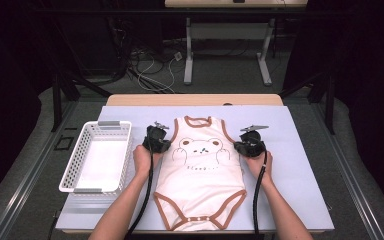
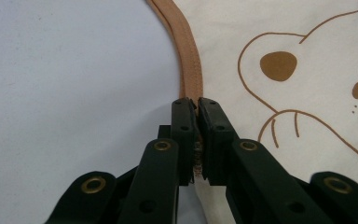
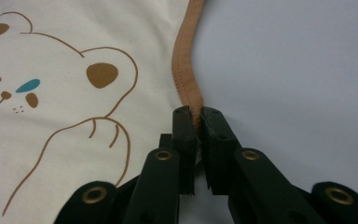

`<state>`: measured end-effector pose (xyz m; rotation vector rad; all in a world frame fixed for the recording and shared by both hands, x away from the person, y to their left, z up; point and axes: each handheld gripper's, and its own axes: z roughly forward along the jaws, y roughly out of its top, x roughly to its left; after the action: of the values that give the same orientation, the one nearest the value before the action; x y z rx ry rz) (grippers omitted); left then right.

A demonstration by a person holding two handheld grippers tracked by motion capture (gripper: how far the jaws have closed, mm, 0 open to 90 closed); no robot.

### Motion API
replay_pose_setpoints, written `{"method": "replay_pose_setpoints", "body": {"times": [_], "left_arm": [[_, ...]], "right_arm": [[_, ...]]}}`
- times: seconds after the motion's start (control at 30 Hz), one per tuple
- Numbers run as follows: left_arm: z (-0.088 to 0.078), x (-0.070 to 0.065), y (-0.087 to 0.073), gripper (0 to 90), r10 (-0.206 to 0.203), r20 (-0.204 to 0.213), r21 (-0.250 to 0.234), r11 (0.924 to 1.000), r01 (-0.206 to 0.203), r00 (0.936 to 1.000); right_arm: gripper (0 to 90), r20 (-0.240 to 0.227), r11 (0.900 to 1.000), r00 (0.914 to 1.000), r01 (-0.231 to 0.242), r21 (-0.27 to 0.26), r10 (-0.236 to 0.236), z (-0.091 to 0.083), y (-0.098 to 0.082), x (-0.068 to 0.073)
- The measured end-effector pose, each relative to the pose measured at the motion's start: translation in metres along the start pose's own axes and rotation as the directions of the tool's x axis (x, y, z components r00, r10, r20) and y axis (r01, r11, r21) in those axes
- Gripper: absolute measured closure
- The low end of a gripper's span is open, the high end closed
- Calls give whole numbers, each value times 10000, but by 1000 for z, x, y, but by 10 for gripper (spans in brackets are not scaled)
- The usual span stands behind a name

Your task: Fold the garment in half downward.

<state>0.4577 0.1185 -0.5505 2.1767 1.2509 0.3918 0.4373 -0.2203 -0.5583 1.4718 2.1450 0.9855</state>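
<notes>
A cream baby bodysuit (image 1: 200, 175) with brown trim and a bear print lies flat on the pale mat, neck to the far side. My left gripper (image 1: 166, 148) sits at its left armhole, held by the person's left hand. In the left gripper view the left gripper (image 2: 197, 103) is shut on the brown armhole trim (image 2: 189, 65). My right gripper (image 1: 238, 147) sits at the right armhole. In the right gripper view the right gripper (image 3: 198, 112) pinches the brown trim (image 3: 183, 60) between its jaws.
A white slotted basket (image 1: 111, 128) stands on the mat left of the bodysuit. The pale mat (image 1: 300, 165) covers a wooden table. Beyond the far edge are desk legs and loose cables on the floor. Black cables trail from both grippers toward the near edge.
</notes>
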Motion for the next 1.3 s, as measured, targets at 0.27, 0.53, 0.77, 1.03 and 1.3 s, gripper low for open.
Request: {"method": "replay_pose_setpoints", "body": {"times": [0.27,0.53,0.77,1.03,1.3], "left_arm": [[-5,6,1,864,-47,-329,-394,9992,34,9994],[-13,8,4,863,47,-589,-855,9963,-97,9983],[-23,7,6,862,295,-615,-1024,9941,-358,9977],[-35,1,2,857,361,-680,-1130,9926,-436,9970],[-46,-4,-5,854,478,-813,-1121,9921,-568,9955]], "right_arm": [[851,145,9989,9998,144,-454,-138,-1,4,0],[851,316,9952,9978,600,-775,-577,-7,11,3],[850,206,9921,9982,591,-1105,-572,-16,15,4],[848,-155,9906,9983,535,-1261,-559,-26,13,4],[848,-371,9877,9967,666,-1414,-726,-37,8,8]]}}
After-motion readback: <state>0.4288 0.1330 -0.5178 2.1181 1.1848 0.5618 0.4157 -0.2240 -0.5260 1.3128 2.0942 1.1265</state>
